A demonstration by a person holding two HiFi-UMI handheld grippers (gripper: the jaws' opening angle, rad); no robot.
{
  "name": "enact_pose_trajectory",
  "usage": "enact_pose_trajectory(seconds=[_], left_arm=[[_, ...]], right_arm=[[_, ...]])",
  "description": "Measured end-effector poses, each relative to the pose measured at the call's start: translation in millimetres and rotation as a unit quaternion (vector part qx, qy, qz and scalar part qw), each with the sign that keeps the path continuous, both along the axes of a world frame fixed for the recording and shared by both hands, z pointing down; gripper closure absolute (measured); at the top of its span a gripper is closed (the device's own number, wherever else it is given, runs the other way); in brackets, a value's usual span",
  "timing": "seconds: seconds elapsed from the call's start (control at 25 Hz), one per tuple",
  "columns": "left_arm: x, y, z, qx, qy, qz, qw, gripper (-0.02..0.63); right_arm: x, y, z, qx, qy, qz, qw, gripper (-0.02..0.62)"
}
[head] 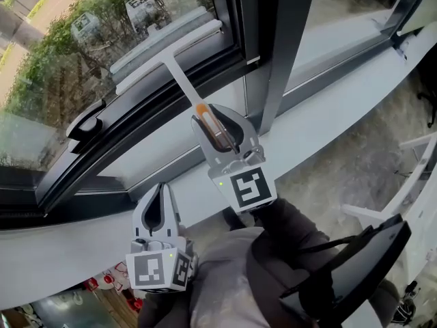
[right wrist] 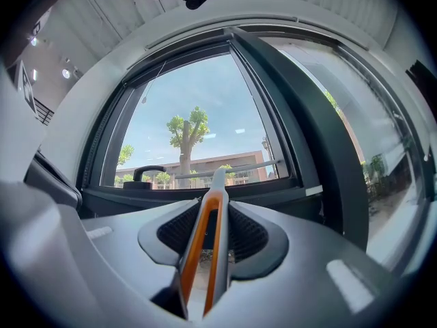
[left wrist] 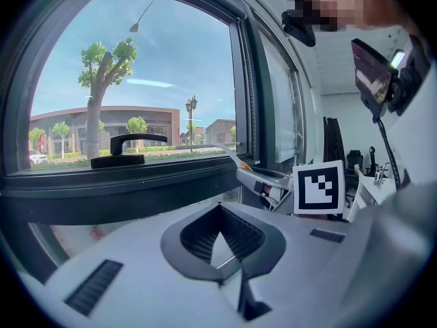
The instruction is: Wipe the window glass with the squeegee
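One-handed wipe, low down by the bottom edge
Nearest the body, left gripper [head: 158,209] has jaws closed on nothing, prob. parked as spare. Right gripper [head: 220,127] is clenched on the squeegee [head: 168,53] handle for reach. Blade lies low across the window glass [head: 61,60], just above the frame [head: 157,108]. Blade-to-glass contact is hard to judge w/ reflections.

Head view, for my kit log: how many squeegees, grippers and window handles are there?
squeegee: 1
grippers: 2 (left gripper, right gripper)
window handle: 1
Total: 4
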State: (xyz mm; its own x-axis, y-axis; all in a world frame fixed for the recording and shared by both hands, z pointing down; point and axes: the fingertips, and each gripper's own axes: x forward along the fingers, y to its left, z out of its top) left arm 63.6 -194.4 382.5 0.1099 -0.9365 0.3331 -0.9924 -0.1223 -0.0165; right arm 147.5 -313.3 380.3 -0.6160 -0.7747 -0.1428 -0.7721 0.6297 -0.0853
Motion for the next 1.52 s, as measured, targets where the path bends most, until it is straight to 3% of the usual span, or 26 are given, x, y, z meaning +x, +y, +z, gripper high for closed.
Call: enact_pose_trajectory(seconds=[0.44, 0.88, 1.16, 1.52], left_arm=[[2, -1, 2, 0.000, 0.001, 0.002, 1.0000, 0.606], [1, 2, 0, 0.006, 0.019, 0.001, 0.9998, 0.606], [-33, 22, -12, 0.037, 0.055, -0.014, 0.9977, 0.606], [-76, 53, -6, 0.055, 0.082, -0.011, 0.9951, 0.606]], right_arm=[[1, 0, 16, -0.007, 0.025, -0.001, 1.000, 0.465], [3, 3, 24, -0.051, -0.021, -0.027, 0.998, 0.465], [6, 7, 22, -0.078, -0.030, -0.036, 0.996, 0.466], [4, 20, 14, -0.080, -0.026, -0.004, 0.996, 0.466]])
